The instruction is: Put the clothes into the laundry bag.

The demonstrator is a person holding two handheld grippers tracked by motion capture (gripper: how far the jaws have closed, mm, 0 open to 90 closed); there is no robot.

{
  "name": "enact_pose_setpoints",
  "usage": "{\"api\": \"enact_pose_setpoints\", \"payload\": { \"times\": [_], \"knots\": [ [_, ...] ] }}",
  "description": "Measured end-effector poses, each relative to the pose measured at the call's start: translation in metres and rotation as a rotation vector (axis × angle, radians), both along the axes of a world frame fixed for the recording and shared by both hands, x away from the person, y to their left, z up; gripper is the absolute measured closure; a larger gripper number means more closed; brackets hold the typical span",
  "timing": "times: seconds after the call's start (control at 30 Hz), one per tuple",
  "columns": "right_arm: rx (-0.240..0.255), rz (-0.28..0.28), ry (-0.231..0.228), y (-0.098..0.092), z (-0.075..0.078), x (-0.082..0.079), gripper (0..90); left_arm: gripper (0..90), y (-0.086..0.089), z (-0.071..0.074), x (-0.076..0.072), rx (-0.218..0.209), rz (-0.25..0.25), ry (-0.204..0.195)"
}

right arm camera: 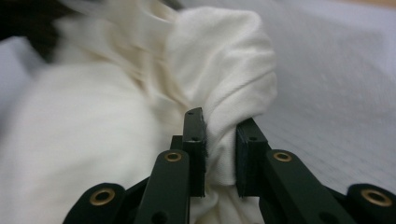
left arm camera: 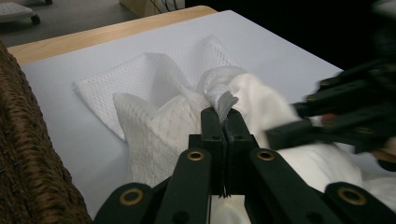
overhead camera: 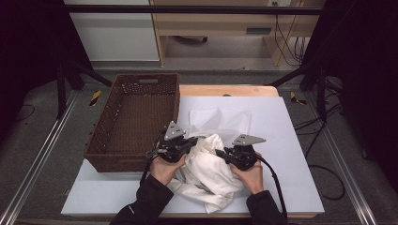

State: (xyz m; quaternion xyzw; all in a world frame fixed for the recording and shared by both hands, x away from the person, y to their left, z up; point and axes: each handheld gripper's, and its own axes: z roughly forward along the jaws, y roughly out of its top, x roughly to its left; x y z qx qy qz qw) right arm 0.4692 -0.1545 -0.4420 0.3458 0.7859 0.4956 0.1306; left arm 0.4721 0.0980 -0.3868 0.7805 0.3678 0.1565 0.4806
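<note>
Both black two-jaw grippers pinch the crumpled white cloth garment mid-tabletop: left gripper fingers clamped on its hem, right gripper fingers around a fold, dark woven basket just left.

We're in a lab-style recording bay: black curtains hang at nine and three o'clock, a metal frame crosses at twelve, cables trail over grey carpet, hazard-taped feet stand at eleven, and a white-topped table sits dead centre.
</note>
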Motion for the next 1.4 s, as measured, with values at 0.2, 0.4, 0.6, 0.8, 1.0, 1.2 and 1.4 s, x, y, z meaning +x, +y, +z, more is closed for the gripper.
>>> {"api": "enact_pose_setpoints", "payload": {
  "times": [0.2,0.4,0.6,0.8,1.0,1.2,1.4],
  "knots": [
    [-0.062,0.128,-0.109,0.045,0.014,-0.026,78.4,89.4,-0.010,0.011,-0.004,0.029,0.000,-0.032],
    [-0.133,-0.010,-0.056,0.071,0.000,0.004,78.3,89.4,-0.010,0.010,-0.007,0.005,-0.019,-0.014],
    [-0.206,-0.182,-0.005,0.079,-0.018,0.031,78.8,89.4,-0.020,-0.003,-0.009,0.054,-0.047,-0.007],
    [-0.076,-0.099,-0.002,0.054,-0.008,0.021,66.1,89.4,-0.001,-0.004,-0.005,-0.016,-0.023,0.010],
    [0.026,-0.017,-0.044,0.010,0.019,-0.020,48.8,89.3,-0.001,-0.006,-0.005,-0.013,-0.013,0.006],
    [-0.014,0.018,0.006,0.004,-0.003,-0.031,32.0,89.3,-0.002,-0.007,-0.004,-0.015,-0.012,0.008],
    [-0.047,0.008,0.043,0.024,-0.028,-0.016,74.8,89.3,-0.003,-0.010,-0.001,-0.007,-0.009,0.015]
  ]
}}
